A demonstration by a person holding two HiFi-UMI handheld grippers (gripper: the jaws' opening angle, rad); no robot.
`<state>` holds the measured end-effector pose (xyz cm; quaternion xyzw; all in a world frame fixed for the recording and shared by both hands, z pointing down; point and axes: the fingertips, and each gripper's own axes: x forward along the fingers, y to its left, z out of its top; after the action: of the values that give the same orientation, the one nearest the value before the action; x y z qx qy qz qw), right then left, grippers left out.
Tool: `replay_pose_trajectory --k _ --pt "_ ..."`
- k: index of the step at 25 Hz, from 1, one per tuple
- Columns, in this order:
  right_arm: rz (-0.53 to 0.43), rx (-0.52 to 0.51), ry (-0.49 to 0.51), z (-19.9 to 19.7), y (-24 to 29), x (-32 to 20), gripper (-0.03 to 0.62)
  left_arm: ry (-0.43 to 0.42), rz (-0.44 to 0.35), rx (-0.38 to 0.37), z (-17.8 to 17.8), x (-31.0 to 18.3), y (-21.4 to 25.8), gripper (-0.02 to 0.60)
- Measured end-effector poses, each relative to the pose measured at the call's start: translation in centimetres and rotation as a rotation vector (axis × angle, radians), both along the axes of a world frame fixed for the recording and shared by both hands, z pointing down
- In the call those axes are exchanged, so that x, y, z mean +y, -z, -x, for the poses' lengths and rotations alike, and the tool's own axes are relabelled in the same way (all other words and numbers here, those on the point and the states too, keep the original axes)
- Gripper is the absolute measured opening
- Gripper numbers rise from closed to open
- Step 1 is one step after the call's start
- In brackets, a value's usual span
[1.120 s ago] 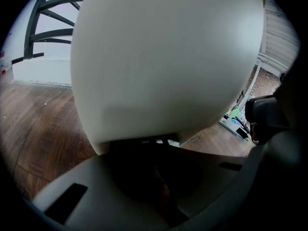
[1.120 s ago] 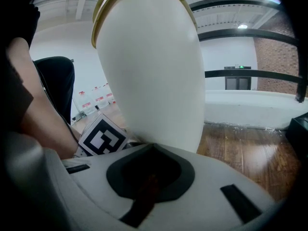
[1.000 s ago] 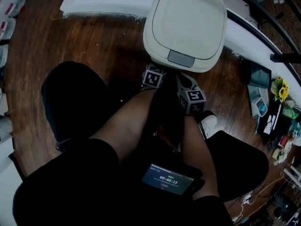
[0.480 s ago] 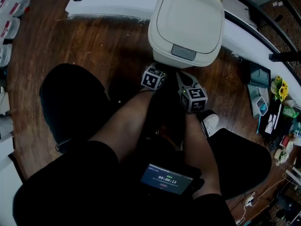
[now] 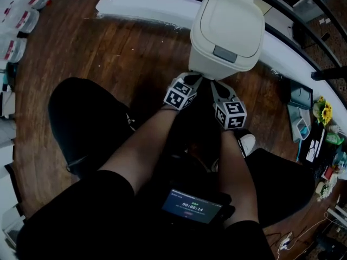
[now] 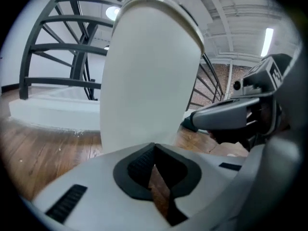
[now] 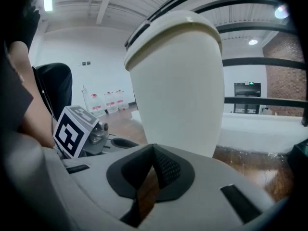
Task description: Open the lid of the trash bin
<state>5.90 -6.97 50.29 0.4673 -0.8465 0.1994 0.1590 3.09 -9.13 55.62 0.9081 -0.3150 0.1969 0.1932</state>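
Note:
A white trash bin [image 5: 227, 34] stands on the wood floor with its lid down and a grey push tab [image 5: 224, 53] at the lid's near edge. My left gripper [image 5: 193, 80] and right gripper [image 5: 213, 86] sit side by side low in front of the bin's base, below the lid. The left gripper view has the bin's wall [image 6: 149, 71] just beyond my shut left gripper [image 6: 154, 147], with the right gripper's body [image 6: 240, 114] alongside. Past my shut right gripper [image 7: 154, 149] rises the bin [image 7: 178, 81]. Nothing is held in either one.
A white curb [image 5: 152, 7] with black railing runs behind the bin. Black seat-like shapes [image 5: 87, 118] flank the person's arms, and a white shoe [image 5: 244, 142] is on the floor at the right. Boxes [image 5: 21, 20] line the left edge; clutter with sunflowers [image 5: 325, 104] lies far right.
The head view has pulled back, so the bin looks smaller and farther up-right. Both grippers have edged forward toward the bin's base. The lid stays down.

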Motion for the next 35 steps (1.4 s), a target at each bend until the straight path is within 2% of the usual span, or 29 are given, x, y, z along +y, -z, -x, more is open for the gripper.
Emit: replay_pose_trajectory --k 4,12,18,24,30,35 --pt "-0.091 -0.032 0.022 0.6 4.2 0.4 0.026 -0.040 -0.097 0.062 -0.2 0.8 6.0 0.038" --pt "-0.243 -0.117 0.054 0.6 11.9 1.5 0.026 -0.081 -0.242 0.143 -0.2 3.1 14.7 0.038" --pt "-0.360 -0.155 0.103 1.6 18.3 1.8 0.025 -0.044 -0.340 0.239 0.2 4.1 22.6 0.037" --pt "-0.456 -0.166 0.135 2.6 25.0 2.0 0.025 -0.075 -0.441 0.273 0.4 4.9 29.7 0.037" --pt "-0.522 -0.109 0.189 2.9 31.9 2.7 0.025 -0.086 -0.501 0.290 0.6 4.6 36.5 0.037" --pt "-0.527 -0.130 0.213 2.7 35.8 4.4 0.026 -0.116 -0.498 0.319 0.5 6.1 40.9 0.037"
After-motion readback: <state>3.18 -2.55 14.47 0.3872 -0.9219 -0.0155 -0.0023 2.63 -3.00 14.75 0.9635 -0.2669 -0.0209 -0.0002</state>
